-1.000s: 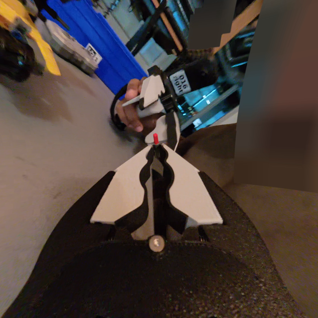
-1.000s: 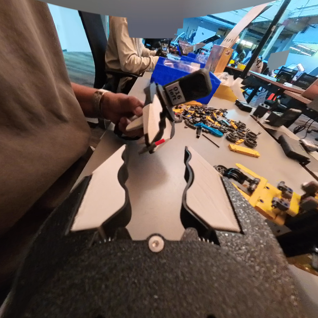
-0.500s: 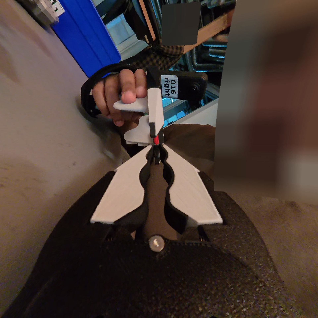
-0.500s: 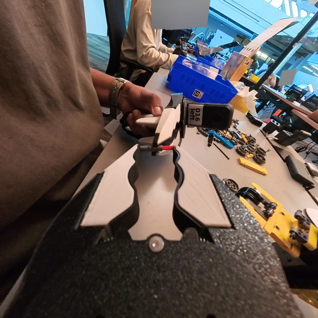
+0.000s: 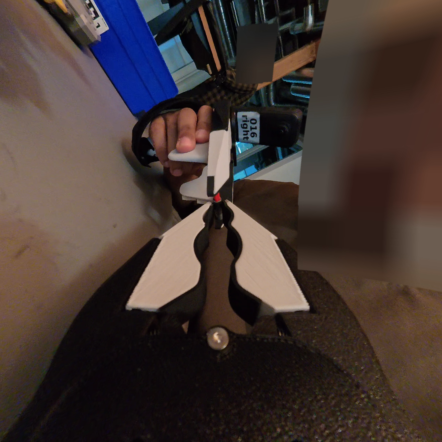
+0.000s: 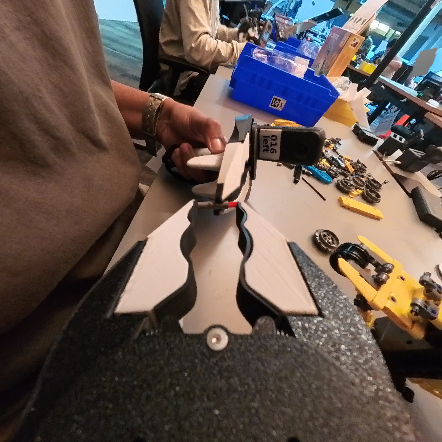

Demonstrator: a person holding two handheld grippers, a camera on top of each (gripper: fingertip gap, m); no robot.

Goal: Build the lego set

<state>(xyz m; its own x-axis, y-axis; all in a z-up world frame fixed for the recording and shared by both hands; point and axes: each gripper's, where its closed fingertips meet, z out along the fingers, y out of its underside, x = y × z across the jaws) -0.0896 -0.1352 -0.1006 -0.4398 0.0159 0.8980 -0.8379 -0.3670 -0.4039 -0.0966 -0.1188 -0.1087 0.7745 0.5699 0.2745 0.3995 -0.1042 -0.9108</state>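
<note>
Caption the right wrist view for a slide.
Left gripper pinches a red-tipped pin between the right gripper's open fingertips above a parts-strewn table.

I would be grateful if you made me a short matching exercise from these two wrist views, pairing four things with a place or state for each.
Things:
1. left gripper
2. right gripper
3. loose grey wheel
4. blue bin

Places or states:
A. lying flat on the table by the yellow model
B. fingers apart, tips either side of the red-tipped axle
C. at the table's far end, clear bags inside
D. shut on the red-tipped axle

Pairs: 1-D, 2-B, 3-A, 4-C
</note>
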